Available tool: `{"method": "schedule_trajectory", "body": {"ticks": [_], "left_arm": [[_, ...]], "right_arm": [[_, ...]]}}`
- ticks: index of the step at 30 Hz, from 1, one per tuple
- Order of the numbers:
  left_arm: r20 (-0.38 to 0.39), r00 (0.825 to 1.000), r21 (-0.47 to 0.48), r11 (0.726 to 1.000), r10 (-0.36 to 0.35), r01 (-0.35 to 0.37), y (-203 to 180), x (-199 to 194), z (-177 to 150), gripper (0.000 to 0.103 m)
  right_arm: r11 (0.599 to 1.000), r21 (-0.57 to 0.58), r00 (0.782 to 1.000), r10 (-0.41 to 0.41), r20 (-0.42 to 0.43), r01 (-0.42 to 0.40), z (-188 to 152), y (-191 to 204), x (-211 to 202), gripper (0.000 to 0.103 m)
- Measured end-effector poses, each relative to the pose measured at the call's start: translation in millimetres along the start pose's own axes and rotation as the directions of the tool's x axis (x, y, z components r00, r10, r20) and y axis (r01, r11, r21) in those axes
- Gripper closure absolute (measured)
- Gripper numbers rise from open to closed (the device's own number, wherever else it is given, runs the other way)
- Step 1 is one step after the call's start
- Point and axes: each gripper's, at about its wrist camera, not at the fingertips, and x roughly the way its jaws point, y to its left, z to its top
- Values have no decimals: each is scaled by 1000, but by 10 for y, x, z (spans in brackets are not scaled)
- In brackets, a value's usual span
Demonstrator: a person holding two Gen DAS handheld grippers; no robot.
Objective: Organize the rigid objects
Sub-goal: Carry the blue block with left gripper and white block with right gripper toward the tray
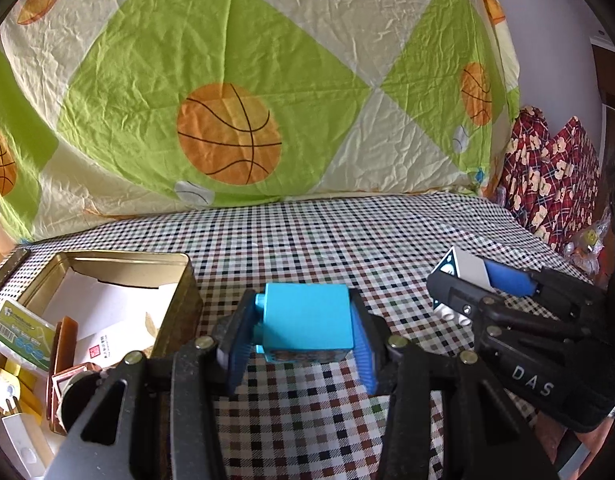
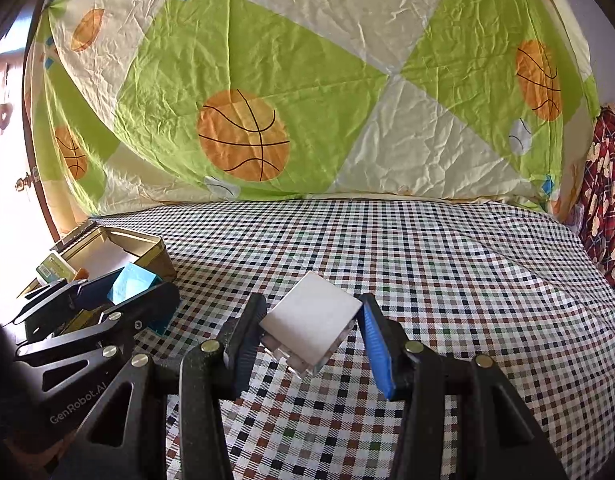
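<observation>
**Checked cloth, a block in each gripper**

Checked tablecloth [image 1: 347,240] runs back to a basketball-print quilt [image 1: 227,80] hung behind it. Above the cloth, the left gripper [image 1: 303,338] clamps a turquoise toy block [image 1: 307,320] between its blue pads — studs pointing left. To its right, the right gripper [image 2: 313,336] pinches a white toy block [image 2: 311,320], tilted on a corner. At the cloth's left edge, beside the left gripper, an open gold tin [image 1: 107,276] holds white paper.
</observation>
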Motion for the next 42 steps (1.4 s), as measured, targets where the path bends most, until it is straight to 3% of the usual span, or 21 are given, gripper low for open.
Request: {"method": "schedule_trajectory", "body": {"ticks": [20, 29, 42], "left_arm": [[121, 993, 2, 1000, 14, -14, 27, -350, -79, 60], [148, 989, -7, 1000, 8, -7, 64, -461, -110, 60], [173, 985, -5, 1000, 13, -12, 76, -552, -143, 60]], "right_arm": [[1000, 7, 999, -7, 39, 7, -77, 93, -192, 53], [999, 4, 997, -35, 65, 34, -101, 163, -289, 53], [1000, 4, 997, -10, 74, 9, -132, 230, -380, 53]]}}
